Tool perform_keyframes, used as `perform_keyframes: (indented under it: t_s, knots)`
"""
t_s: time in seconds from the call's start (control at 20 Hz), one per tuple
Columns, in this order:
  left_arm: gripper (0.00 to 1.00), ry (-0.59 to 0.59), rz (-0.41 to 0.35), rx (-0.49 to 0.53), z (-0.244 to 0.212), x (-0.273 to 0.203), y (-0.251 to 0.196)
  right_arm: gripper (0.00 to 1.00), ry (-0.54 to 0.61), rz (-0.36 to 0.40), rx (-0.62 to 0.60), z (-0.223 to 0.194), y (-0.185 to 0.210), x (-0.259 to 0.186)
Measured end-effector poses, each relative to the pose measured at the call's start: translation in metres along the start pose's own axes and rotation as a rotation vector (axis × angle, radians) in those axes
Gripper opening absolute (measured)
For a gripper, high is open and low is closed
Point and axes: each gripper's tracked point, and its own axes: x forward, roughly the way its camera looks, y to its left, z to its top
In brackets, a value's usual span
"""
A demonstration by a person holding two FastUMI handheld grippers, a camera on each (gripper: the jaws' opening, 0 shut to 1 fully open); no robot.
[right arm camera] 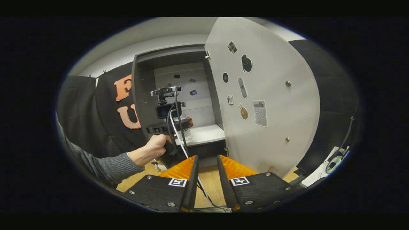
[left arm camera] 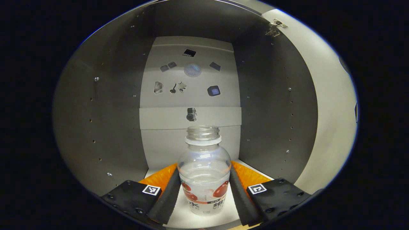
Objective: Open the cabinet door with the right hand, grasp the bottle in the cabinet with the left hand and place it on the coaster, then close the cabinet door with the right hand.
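A clear, capless bottle with a red-and-white label stands on the white shelf inside the cabinet. My left gripper has it between its fingers, with both pads against its sides. In the right gripper view the grey cabinet stands with its door swung open to the right. A hand holds the left gripper at the shelf, where the bottle is partly hidden. My right gripper hangs back from the cabinet below the door's edge, its fingers slightly apart and holding nothing.
The cabinet's dark side walls close in on both sides of the left gripper. Stickers dot the back panel and the door's inner face. Cables trail from the left gripper. A wooden tabletop lies below the cabinet.
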Motion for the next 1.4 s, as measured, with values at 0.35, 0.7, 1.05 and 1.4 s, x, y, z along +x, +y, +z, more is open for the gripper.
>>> perform_keyframes:
  t_s: [0.35, 0.7, 1.05, 1.4]
  knots:
    - [0.84, -0.077, 0.009, 0.025, 0.031, -0.082, 0.009, 0.36, -0.008, 0.059, 0.026, 0.0, 0.0, -0.029]
    - [0.84, -0.087, 0.092, 0.076, -0.004, -0.208, 0.037, 0.35, 0.019, 0.11, 0.055, -0.014, -0.01, -0.07]
    - [0.84, -0.017, 0.22, 0.091, -0.139, -0.313, 0.078, 0.36, 0.069, 0.138, 0.01, -0.046, -0.018, -0.105]
    - [0.84, 0.044, 0.295, 0.077, -0.268, -0.333, 0.115, 0.36, 0.22, 0.15, 0.039, -0.119, -0.012, -0.104]
